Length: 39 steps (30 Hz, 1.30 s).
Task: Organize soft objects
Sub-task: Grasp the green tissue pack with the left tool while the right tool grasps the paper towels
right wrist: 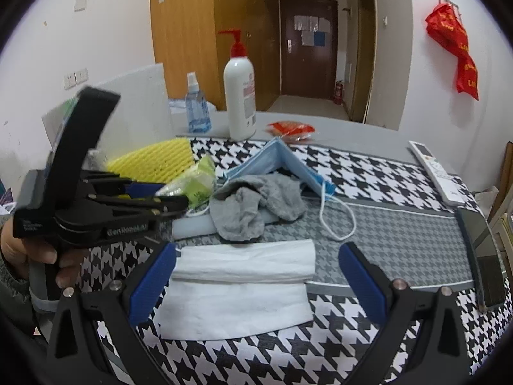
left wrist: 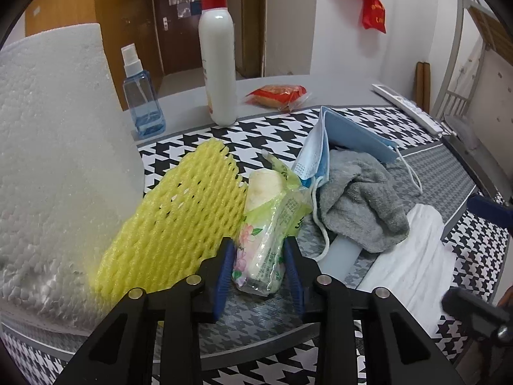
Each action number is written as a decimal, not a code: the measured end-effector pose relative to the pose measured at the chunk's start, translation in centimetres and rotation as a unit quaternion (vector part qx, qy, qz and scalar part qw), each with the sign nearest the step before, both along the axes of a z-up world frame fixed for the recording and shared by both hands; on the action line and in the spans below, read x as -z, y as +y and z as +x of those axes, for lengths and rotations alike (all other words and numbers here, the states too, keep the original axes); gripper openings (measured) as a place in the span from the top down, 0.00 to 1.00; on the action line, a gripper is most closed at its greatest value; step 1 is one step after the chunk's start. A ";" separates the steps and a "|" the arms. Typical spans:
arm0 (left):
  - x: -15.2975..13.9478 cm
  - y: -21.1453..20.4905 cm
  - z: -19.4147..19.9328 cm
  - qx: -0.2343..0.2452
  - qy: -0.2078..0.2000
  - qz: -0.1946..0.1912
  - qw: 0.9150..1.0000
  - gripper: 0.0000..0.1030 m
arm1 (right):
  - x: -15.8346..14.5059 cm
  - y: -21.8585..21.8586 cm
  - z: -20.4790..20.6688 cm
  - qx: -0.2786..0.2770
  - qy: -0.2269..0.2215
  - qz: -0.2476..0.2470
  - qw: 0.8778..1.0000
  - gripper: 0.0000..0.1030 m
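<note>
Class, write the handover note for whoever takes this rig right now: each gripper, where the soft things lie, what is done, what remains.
Left gripper: shut on the tissue pack, low over the mat.
Right gripper: open, empty, hovering at the white tissue.
Yellow foam net lies left of the pack; grey sock sits heaped on the blue mask.
Done: pack grasped.
Left: place it, then sort net, sock, mask and tissue.

"GenRobot.AI" – white lettering, side of left gripper (right wrist: 170,197), other print unreadable
</note>
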<state>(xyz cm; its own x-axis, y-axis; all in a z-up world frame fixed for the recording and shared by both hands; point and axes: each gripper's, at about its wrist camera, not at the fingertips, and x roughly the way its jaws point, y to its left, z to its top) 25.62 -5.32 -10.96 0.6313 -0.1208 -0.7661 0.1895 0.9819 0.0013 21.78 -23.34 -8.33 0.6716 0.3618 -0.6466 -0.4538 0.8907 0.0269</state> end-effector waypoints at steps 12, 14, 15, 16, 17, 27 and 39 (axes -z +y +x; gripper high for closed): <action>-0.6 0.9 -0.6 0.016 -0.021 -0.047 0.999 0.74 | 1.2 1.2 0.6 -0.016 0.028 -0.032 0.999 0.02; -0.9 1.1 -0.7 0.017 -0.028 -0.060 0.998 0.73 | 1.5 1.5 0.7 -0.021 0.034 -0.041 0.998 0.06; -1.1 1.1 -0.8 0.018 -0.031 -0.062 0.997 0.74 | 1.5 1.7 0.7 -0.023 0.037 -0.044 0.998 0.08; -1.2 1.1 -0.9 0.020 -0.035 -0.065 0.997 0.74 | 1.7 1.9 0.7 -0.026 0.039 -0.049 0.998 0.11; -1.3 1.2 -1.0 0.022 -0.039 -0.068 0.997 0.74 | 1.7 2.1 0.8 -0.027 0.041 -0.052 0.997 0.13; -1.8 1.3 -1.6 0.026 -0.054 -0.078 0.995 0.74 | 2.6 3.0 1.1 -0.037 0.061 -0.079 0.994 0.30; -1.9 1.2 -2.1 0.024 -0.063 -0.075 0.995 0.74 | 2.2 2.9 -0.4 -0.053 0.070 -0.070 0.994 0.76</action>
<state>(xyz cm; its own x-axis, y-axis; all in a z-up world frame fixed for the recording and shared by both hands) 23.54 -4.08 -9.08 0.7119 -0.2605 -0.6522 0.2445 0.9625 -0.1176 21.37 -20.42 -10.52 0.5351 0.3257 -0.7795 -0.5454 0.8379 -0.0243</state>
